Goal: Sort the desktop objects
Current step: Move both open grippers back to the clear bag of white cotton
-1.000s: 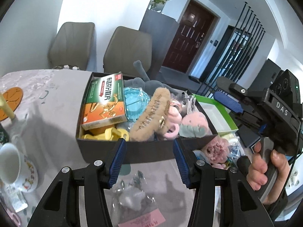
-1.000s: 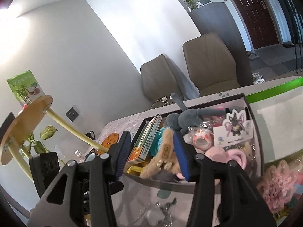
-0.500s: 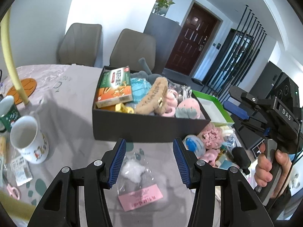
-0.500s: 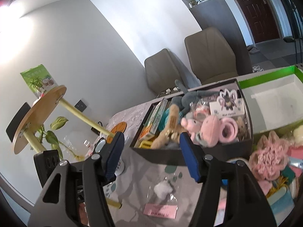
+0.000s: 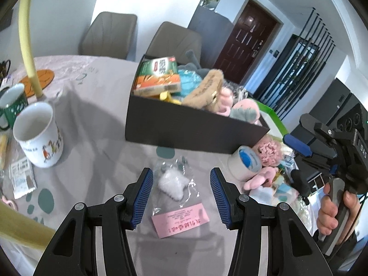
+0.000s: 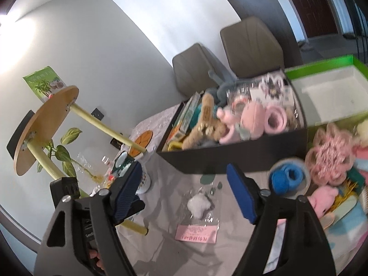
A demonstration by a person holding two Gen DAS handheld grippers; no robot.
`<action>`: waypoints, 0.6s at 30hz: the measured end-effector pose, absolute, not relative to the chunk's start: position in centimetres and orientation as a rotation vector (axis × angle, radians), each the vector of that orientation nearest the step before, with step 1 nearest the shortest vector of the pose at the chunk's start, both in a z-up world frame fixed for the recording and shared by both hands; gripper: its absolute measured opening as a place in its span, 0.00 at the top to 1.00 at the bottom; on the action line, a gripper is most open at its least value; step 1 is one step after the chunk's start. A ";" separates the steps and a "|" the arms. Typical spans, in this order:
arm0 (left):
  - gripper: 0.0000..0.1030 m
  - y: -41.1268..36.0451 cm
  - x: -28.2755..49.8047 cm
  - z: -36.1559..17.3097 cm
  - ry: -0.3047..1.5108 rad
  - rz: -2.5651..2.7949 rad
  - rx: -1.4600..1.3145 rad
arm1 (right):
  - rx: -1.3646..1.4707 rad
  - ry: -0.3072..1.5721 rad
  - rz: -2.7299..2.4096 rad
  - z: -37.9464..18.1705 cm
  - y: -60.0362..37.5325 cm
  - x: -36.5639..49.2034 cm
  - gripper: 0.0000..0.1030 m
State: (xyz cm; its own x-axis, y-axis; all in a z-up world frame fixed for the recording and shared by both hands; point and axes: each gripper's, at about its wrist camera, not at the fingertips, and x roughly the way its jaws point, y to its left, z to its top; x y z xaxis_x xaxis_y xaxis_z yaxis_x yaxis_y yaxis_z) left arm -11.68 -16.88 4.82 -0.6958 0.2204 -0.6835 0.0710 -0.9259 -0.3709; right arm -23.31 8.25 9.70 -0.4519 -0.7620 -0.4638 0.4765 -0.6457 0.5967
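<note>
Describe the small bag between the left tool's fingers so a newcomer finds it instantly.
Start at the big black storage box on the grey tablecloth. Just in front lies a clear plastic bag holding a fluffy white piece. Its pink paper label sets it apart from the nearby tape roll.

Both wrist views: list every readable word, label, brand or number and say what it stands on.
"DAS": on the black body of the right gripper, partly cut off at the frame edge.
Pink label on the clear plastic bag: red handwriting, too blurred to read.
Green-and-orange carton in the black box: large white characters, not legible.
White mug: small print under the pictures, too small.
</note>
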 end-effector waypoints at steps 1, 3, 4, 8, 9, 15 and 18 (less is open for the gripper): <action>0.50 -16.9 -11.7 4.4 -0.579 2.759 -1.201 | 0.954 -0.504 -2.112 9.3 8.2 -23.4 0.22; 0.27 -17.0 -11.8 3.9 -0.579 2.761 -1.219 | 1.004 -0.513 -2.084 8.2 7.8 -23.6 0.21; 0.20 -16.9 -11.8 3.6 -0.569 2.774 -1.215 | 1.017 -0.516 -2.079 7.9 7.7 -23.6 0.20; 0.15 -16.7 -11.9 3.2 -0.519 2.798 -1.217 | 1.058 -0.523 -2.057 7.0 7.1 -23.9 0.18; 0.15 -16.7 -12.1 3.0 -0.522 2.792 -1.226 | 1.062 -0.520 -2.056 6.9 6.9 -24.0 0.16; 0.15 -16.9 -12.7 2.2 -0.533 2.773 -1.256 | 1.104 -0.505 -2.030 6.1 5.8 -24.3 0.13; 0.15 -17.0 -13.0 1.6 -0.536 2.763 -1.274 | 1.143 -0.520 -2.004 5.3 5.3 -24.6 0.08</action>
State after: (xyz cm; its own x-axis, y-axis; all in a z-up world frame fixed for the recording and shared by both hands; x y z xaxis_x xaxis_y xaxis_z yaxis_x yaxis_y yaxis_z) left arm -12.96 -16.99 1.63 -0.6586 0.1898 -0.7281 0.0960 -0.9385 -0.3315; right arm -24.58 5.29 5.33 -0.3134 -0.7757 -0.5477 0.4117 -0.6308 0.6577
